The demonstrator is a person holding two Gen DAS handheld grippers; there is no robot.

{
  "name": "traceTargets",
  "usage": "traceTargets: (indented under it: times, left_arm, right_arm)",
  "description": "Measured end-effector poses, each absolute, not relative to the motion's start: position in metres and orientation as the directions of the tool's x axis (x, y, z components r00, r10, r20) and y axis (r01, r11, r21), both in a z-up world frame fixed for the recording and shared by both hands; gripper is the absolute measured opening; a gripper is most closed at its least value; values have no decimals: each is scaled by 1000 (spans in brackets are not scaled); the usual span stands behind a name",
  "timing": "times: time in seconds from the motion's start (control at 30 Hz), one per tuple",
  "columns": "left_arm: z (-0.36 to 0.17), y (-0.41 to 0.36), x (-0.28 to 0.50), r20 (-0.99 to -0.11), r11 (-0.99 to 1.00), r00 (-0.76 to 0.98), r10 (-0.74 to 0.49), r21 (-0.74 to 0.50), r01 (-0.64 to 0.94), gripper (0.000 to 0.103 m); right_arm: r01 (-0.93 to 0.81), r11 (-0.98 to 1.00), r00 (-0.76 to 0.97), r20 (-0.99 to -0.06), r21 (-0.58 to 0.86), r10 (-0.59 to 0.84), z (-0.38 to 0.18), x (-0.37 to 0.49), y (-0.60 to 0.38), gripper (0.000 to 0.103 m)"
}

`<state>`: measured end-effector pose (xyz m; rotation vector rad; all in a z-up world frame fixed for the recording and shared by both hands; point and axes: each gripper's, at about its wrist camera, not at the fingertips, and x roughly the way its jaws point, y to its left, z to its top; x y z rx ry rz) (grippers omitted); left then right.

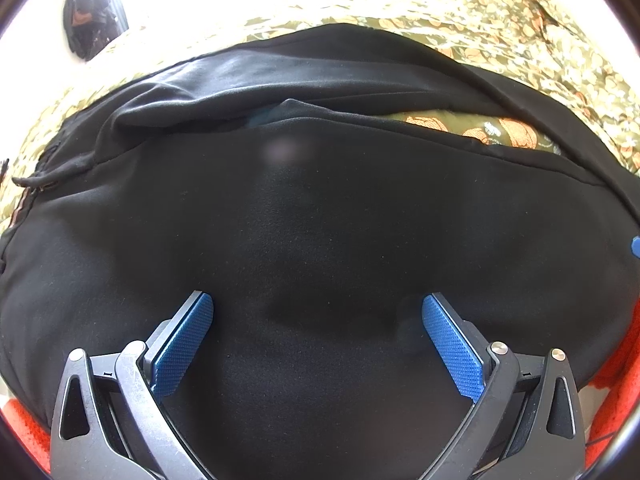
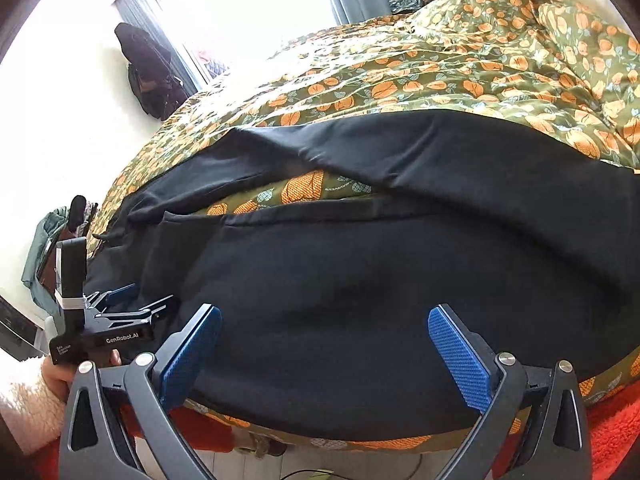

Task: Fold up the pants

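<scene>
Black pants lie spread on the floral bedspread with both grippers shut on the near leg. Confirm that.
Not quite. The black pants do lie spread on the floral bedspread, but the left gripper and right gripper are both open, gripping nothing; each wrist view shows its jaws wide apart above the fabric.

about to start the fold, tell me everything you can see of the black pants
The black pants look like soft, matte knit fabric, lying spread across the floral bedspread, not yet folded. The two legs lie side by side with a gap between them showing bedspread. A drawstring hangs at the waist end on the left. The near leg reaches the bed's edge. The left gripper and right gripper are both open over the near leg, clamping nothing.
</scene>
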<state>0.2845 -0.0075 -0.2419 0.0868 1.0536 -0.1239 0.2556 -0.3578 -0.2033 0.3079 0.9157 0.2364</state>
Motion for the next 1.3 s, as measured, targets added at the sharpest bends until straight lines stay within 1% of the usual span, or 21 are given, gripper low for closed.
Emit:
traceTargets:
  times: [0.13, 0.2, 0.3, 0.37, 0.47, 0.5, 0.53, 0.63, 0.67, 0.77, 0.8, 0.87, 0.9, 0.93, 0.97, 1.0, 1.03, 1.07, 1.13, 1.2, 1.3]
  left_arm:
    - [-239, -10, 288, -887, 992, 460, -41, 19, 125, 103]
    - [-237, -10, 289, -890, 993, 454, -33, 21, 114, 103]
    - [-237, -10, 285, -880, 994, 473, -29, 23, 105, 103]
    - [-238, -9, 282, -867, 994, 497, -29, 26, 104, 103]
    - [-238, -7, 278, -856, 994, 515, -38, 21, 108, 103]
    - [-237, -6, 278, -856, 994, 514, -45, 13, 110, 103]
    - [-237, -4, 278, -856, 994, 514, -52, 6, 110, 103]
    - [-237, -1, 275, -851, 995, 522, -60, -7, 104, 103]
    - [-237, -1, 275, -848, 995, 526, -56, -4, 101, 103]
    - [-238, -3, 272, -841, 996, 539, -41, 11, 92, 103]
    - [-238, -3, 271, -838, 996, 544, -37, 15, 92, 103]
    - [-238, -4, 269, -836, 996, 548, -34, 19, 91, 103]
    - [-237, -3, 270, -841, 996, 539, -34, 19, 91, 103]
    - [-233, -3, 272, -851, 996, 525, -34, 15, 90, 103]
    - [-228, -1, 275, -862, 996, 505, -40, 5, 87, 102]
    - [-219, 2, 278, -867, 997, 494, -59, -25, 74, 102]
    - [-208, 7, 281, -860, 995, 501, -101, -83, 58, 102]
    - [-194, 16, 286, -838, 985, 520, -164, -167, 40, 102]
    - [-171, 32, 302, -792, 951, 552, -261, -310, 6, 102]
    - [-155, 43, 330, -750, 895, 548, -370, -446, -6, 102]
    - [-146, 52, 379, -703, 815, 514, -492, -579, -11, 102]
  right_arm:
    - [-65, 916, 586, -727, 397, 357, -206, 258, -359, 102]
    - [-71, 901, 597, -705, 428, 382, -204, 259, -363, 102]
    - [-46, 845, 601, -660, 533, 450, -210, 259, -377, 102]
    - [2, 803, 600, -642, 597, 476, -219, 259, -388, 102]
    - [107, 759, 640, -629, 643, 442, -230, 256, -415, 102]
    - [135, 744, 661, -619, 654, 424, -230, 255, -426, 99]
    - [166, 741, 688, -615, 651, 386, -227, 253, -438, 98]
    - [303, 725, 767, -610, 619, 200, -217, 238, -478, 99]
    - [341, 691, 777, -605, 637, 175, -219, 234, -492, 99]
    - [402, 554, 798, -576, 729, 179, -232, 234, -523, 98]
    - [411, 526, 803, -569, 745, 178, -234, 236, -528, 96]
    - [451, 512, 795, -590, 731, 143, -234, 238, -537, 81]
    - [473, 520, 782, -611, 711, 124, -235, 239, -540, 63]
    - [494, 533, 767, -633, 686, 104, -234, 240, -542, 30]
    - [508, 546, 754, -651, 666, 93, -234, 239, -545, 17]
    - [499, 540, 757, -644, 678, 110, -231, 237, -547, 17]
    - [472, 532, 773, -620, 703, 134, -226, 234, -549, 17]
    - [429, 539, 791, -589, 725, 162, -218, 230, -552, 17]
    - [317, 583, 819, -526, 748, 229, -193, 226, -545, 17]
    - [189, 613, 834, -455, 768, 313, -166, 217, -536, 17]
    - [4, 639, 828, -361, 769, 430, -123, 203, -519, 16]
